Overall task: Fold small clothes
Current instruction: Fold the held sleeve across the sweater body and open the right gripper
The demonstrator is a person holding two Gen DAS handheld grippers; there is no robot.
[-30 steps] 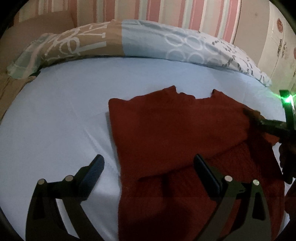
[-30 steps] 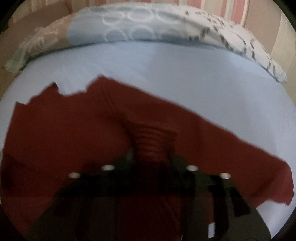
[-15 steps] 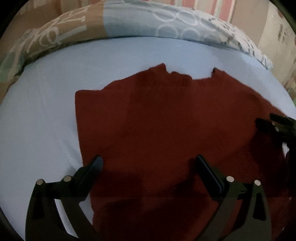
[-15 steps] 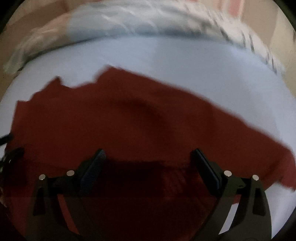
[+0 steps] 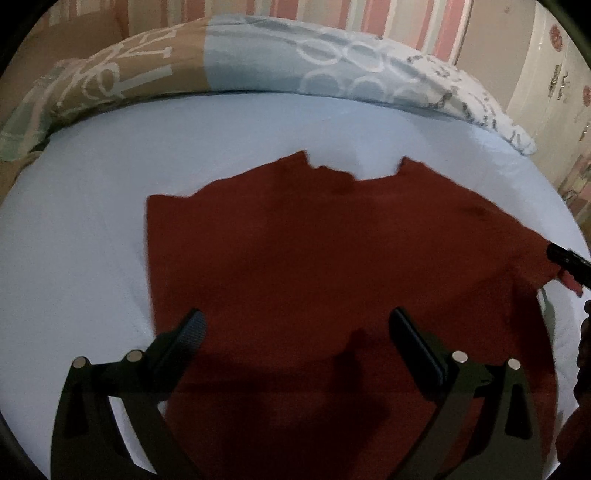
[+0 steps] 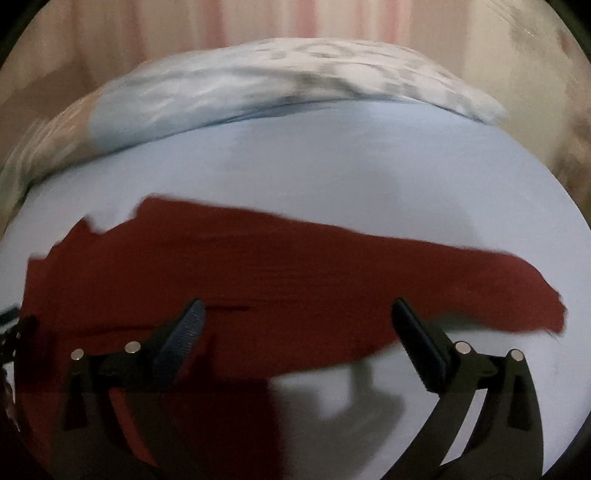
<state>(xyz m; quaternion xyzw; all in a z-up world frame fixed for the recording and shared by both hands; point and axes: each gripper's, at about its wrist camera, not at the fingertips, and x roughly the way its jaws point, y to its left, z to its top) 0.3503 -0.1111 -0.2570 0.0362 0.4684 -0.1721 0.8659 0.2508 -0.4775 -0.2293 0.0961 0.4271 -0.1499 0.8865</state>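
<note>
A dark red knitted sweater [image 5: 332, 266] lies flat on the light blue bed sheet [image 5: 74, 258], neck opening toward the pillow. My left gripper [image 5: 295, 332] is open and empty, hovering over the sweater's lower body. In the right wrist view the sweater [image 6: 258, 273] stretches across, with one sleeve [image 6: 517, 302] reaching out to the right. My right gripper [image 6: 295, 325] is open and empty above the sweater's lower edge. Its finger tip [image 5: 565, 258] shows at the right edge of the left wrist view, beside the sweater.
A long patterned pillow [image 5: 258, 62] in blue, tan and white runs along the far side of the bed. A striped pink wall [image 5: 369, 14] stands behind it. A white cabinet [image 5: 554, 92] is at the far right.
My right gripper let go of the sleeve cuff it held and opened, then drew back. The sleeve now lies spread out to the right. My left gripper shifted right over the sweater's body.
</note>
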